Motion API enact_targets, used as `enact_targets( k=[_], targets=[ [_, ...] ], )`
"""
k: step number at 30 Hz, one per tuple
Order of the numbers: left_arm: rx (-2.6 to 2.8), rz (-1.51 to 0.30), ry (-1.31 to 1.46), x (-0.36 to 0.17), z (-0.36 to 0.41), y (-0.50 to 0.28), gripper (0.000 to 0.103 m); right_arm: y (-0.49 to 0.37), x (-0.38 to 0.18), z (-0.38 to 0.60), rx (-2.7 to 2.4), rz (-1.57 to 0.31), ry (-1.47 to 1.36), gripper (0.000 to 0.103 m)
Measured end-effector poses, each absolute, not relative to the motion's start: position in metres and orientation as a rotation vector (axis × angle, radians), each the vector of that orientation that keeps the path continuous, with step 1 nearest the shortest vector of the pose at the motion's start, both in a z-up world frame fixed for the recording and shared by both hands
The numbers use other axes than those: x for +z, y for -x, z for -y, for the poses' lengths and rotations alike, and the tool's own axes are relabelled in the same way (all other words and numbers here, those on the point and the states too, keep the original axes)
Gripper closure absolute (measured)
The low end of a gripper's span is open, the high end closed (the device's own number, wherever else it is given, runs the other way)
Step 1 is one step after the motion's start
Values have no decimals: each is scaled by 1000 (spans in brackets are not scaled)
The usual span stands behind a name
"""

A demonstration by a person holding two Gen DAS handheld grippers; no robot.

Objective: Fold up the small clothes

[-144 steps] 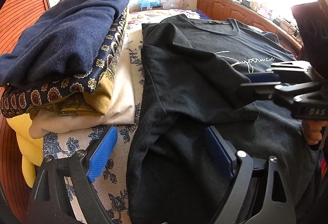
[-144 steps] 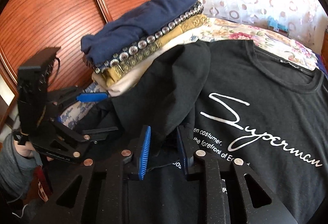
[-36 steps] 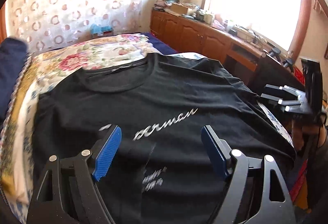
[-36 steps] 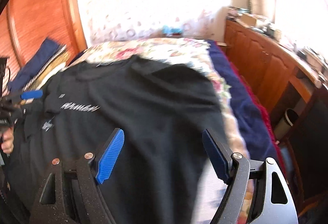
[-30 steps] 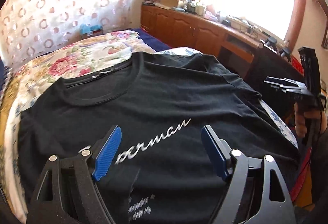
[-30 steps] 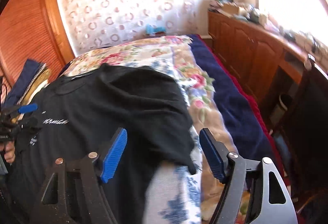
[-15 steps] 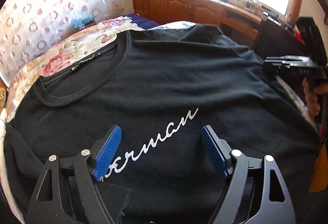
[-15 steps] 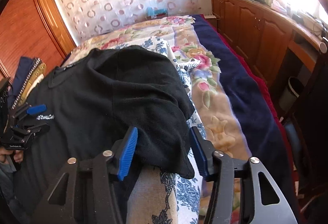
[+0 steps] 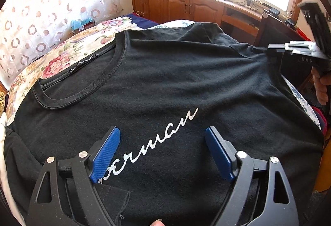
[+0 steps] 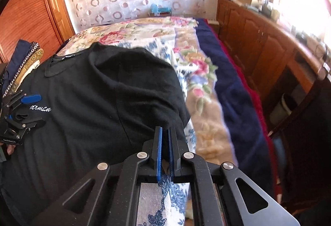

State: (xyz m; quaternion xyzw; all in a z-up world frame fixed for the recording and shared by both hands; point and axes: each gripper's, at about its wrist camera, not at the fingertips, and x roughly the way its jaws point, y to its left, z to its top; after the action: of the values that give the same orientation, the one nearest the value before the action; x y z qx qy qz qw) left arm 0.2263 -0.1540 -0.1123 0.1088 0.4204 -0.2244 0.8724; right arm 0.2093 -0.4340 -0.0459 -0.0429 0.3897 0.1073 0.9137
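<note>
**Right gripper pinched the shirt's sleeve edge; left hung open over the chest**

The black shirt (image 9: 169,81) lay face up on the bed (image 10: 206,89), collar toward the headboard wall, its long axis running from the hem near the person away to the collar. One side of it had already been turned in, judging by the loose flap under the left gripper (image 9: 161,153).

The right gripper (image 10: 164,149) had just been closing, and its blue pads stood nearly together with the black cloth of the shirt's right sleeve edge between them; in the left wrist view its tip met the sleeve at the shoulder seam. So it was clamped on the shirt's outer right edge, beside the bare floral bedspread.

The left gripper was wide open, empty, pointing down at the chest print, with the white lettering showing between its pads. Whether its pads touched the cloth could not be told. It sat toward the shirt's left half, well apart from the right gripper.

The move ahead likely turned on this: the body of the shirt lay to the right gripper's left, so the pinched sleeve would have to be carried across, toward the left gripper and the midline, at right angles to the shirt's long axis. The right hand was the nearer one for that fold.

A stack of folded clothes (image 10: 22,60) sat by the wardrobe (image 10: 26,11), past the shirt's left side.
</note>
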Motion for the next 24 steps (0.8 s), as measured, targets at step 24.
enact_targets(
  k=[24],
  targets=[
    [-360,-635,-47,-54,90,-214,18,-177,-39,356,386,-803,145,98]
  ],
)
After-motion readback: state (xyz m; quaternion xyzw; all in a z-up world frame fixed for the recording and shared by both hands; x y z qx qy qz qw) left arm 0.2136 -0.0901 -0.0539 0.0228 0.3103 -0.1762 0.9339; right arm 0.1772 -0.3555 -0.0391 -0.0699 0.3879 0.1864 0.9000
